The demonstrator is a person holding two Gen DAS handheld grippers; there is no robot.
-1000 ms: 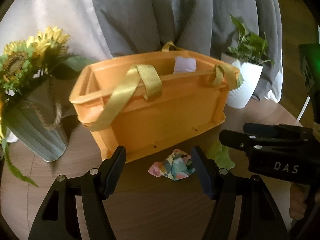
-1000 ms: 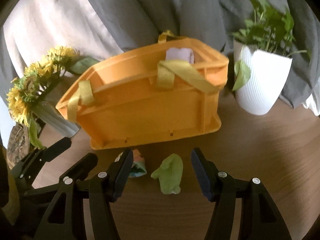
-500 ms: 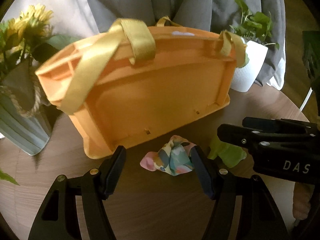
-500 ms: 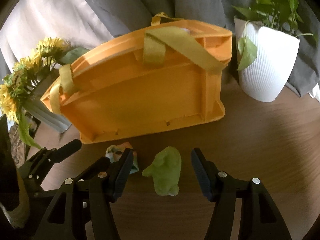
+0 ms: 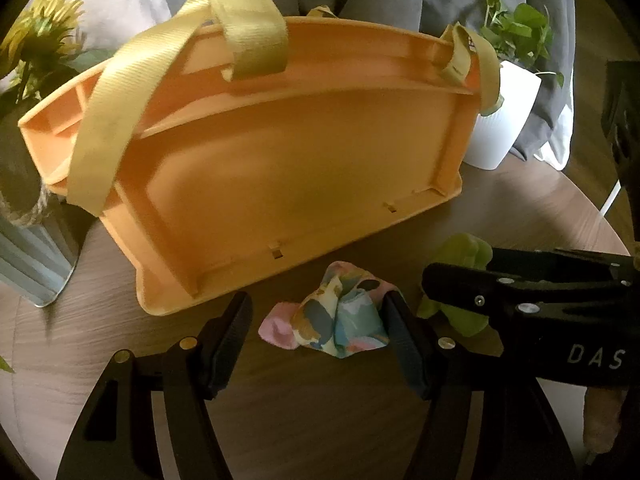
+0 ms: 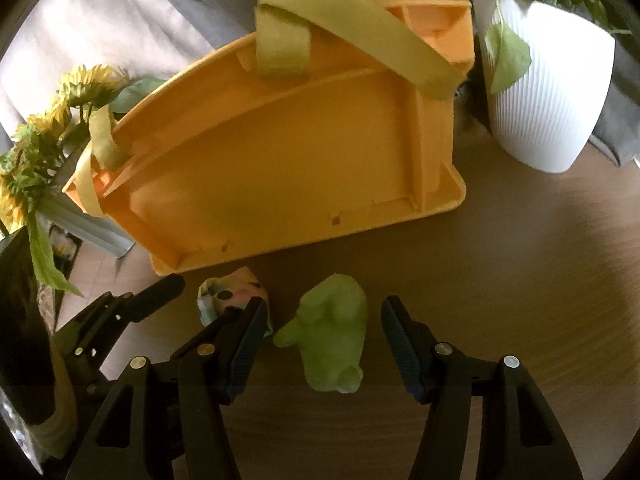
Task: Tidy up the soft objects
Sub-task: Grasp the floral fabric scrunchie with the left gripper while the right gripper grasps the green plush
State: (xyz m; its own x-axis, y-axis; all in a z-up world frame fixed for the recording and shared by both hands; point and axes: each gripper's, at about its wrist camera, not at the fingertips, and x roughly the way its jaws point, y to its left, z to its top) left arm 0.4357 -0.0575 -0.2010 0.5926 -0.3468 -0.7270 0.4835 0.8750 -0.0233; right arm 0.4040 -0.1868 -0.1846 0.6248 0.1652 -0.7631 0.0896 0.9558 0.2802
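- Soft objects lay in a pair on the wooden table (image 6: 520, 280), just in front of the orange basket (image 5: 288, 168): a multicoloured cloth bundle (image 5: 336, 320) and, just beside it to the right, a green plush toy (image 6: 332, 332).
- Left gripper (image 5: 320, 332) stood open around the bundle; the right finger seemed to touch the cloth, the left one stood clear, so nothing was clamped yet.
- Right gripper (image 6: 320, 340) also stood open, jaws having just closed a little, with the plush between them and touching neither pad.
- Plush's long axis ran roughly away from the tongs toward the basket, so the jaws would likely close across its narrow width.
- Each hand had its own object nearest; the two tools sat close together, so crowding looked like the risk.
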